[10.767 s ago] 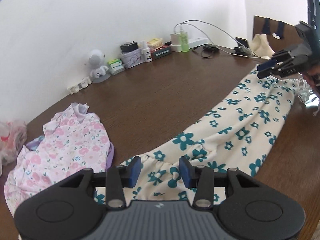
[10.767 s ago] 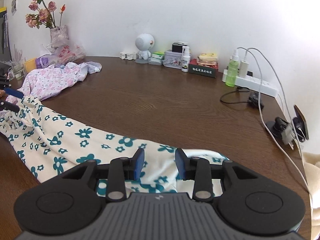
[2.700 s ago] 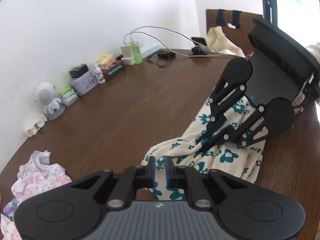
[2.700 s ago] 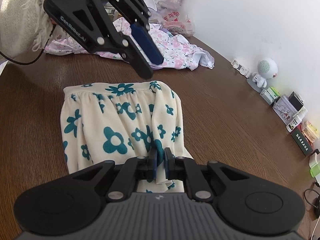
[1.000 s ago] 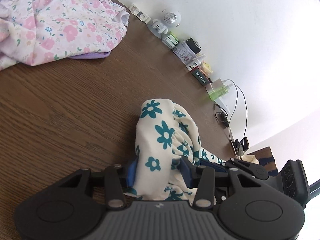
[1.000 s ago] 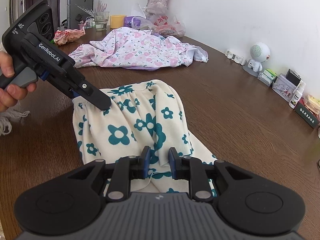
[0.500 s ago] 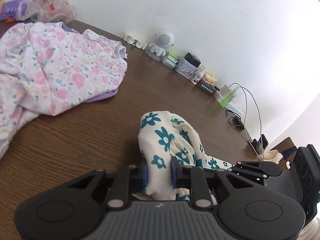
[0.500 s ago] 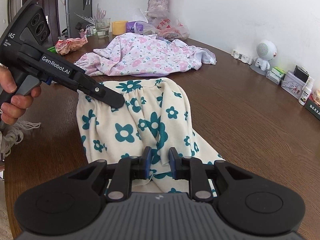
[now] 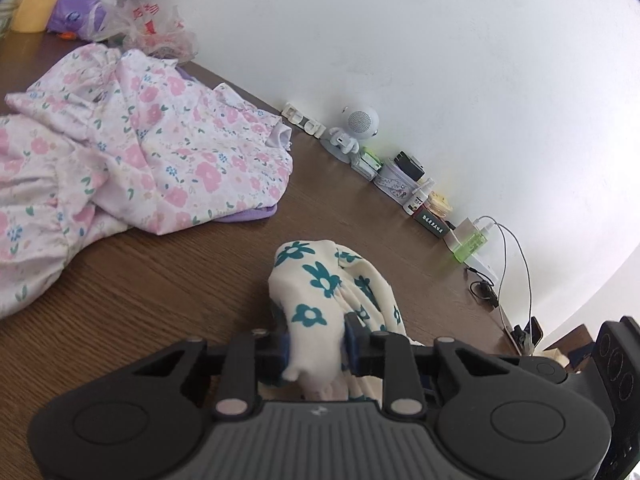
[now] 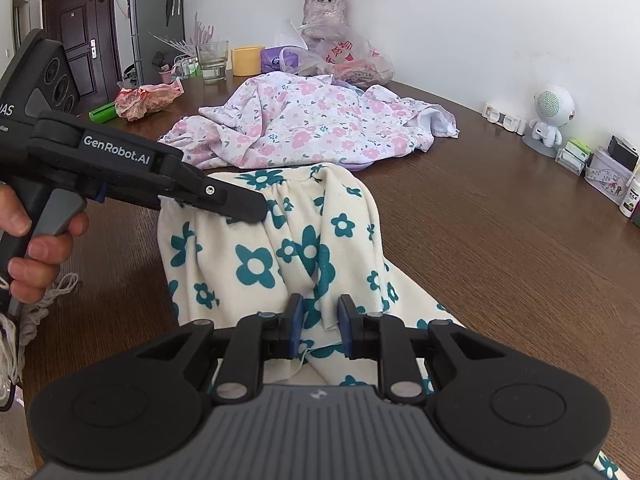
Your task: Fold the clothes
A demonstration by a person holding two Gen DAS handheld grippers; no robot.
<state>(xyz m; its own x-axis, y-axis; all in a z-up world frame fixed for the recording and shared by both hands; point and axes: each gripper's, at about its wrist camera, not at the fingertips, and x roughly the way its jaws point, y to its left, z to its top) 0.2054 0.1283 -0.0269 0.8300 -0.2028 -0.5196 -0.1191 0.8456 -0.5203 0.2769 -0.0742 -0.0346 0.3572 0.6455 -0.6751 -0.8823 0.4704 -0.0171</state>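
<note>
Pinching the cream floral garment point(image 10: 256, 264), both grippers' point(image 9: 316, 350) point(image 10: 318, 326) pads hide its gathered edges.

Right gripper point(image 10: 318, 328) was clamped on a fold of the cream flowered garment point(image 10: 280, 256); left gripper point(image 10: 240, 206) pinched its gathered edge. Pink floral clothing point(image 10: 304, 128) lay behind on the bench point(image 10: 500, 248).

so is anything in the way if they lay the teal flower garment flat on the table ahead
Nothing visible on the bare wood right of the teal-flower garment. The pink floral garment lies just beyond its far edge, so that way is blocked. Both tools already pinch the cloth.
</note>
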